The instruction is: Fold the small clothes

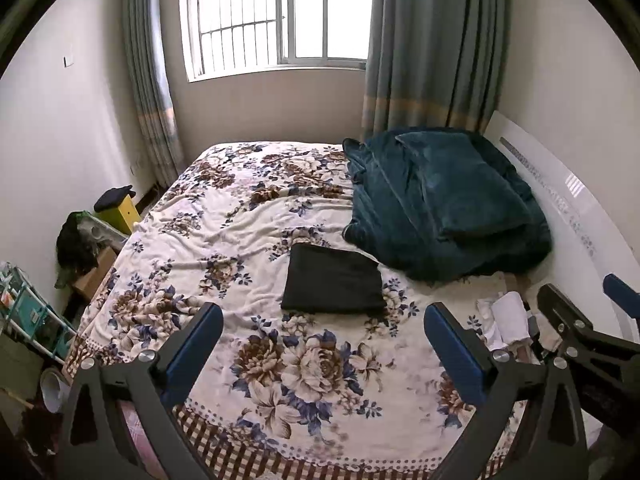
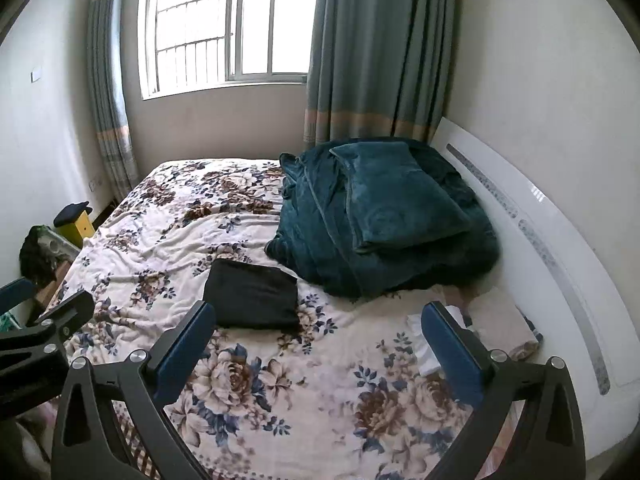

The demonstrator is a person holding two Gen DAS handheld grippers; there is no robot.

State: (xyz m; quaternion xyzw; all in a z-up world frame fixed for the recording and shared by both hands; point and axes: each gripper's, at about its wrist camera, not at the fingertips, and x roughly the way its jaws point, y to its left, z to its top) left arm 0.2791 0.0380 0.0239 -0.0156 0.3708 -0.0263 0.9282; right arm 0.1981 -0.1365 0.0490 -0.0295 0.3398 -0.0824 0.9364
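A black garment (image 1: pixel 334 280), folded into a flat rectangle, lies on the floral bedspread (image 1: pixel 224 240) in the middle of the bed; it also shows in the right wrist view (image 2: pixel 252 294). My left gripper (image 1: pixel 324 332) is open and empty, held above the bed's near part, short of the garment. My right gripper (image 2: pixel 318 332) is open and empty too, to the right of the left one; its fingers (image 1: pixel 560 312) show at the right edge of the left wrist view. Small white and beige clothes (image 1: pixel 506 318) lie in a loose pile near the headboard, also seen in the right wrist view (image 2: pixel 500 316).
A dark teal blanket with a pillow (image 1: pixel 444 204) is heaped at the bed's far right. A white headboard (image 2: pixel 540 240) runs along the right. Left of the bed stand a yellow stool (image 1: pixel 120 210), boxes and a teal rack (image 1: pixel 28 312). A window and curtains are behind.
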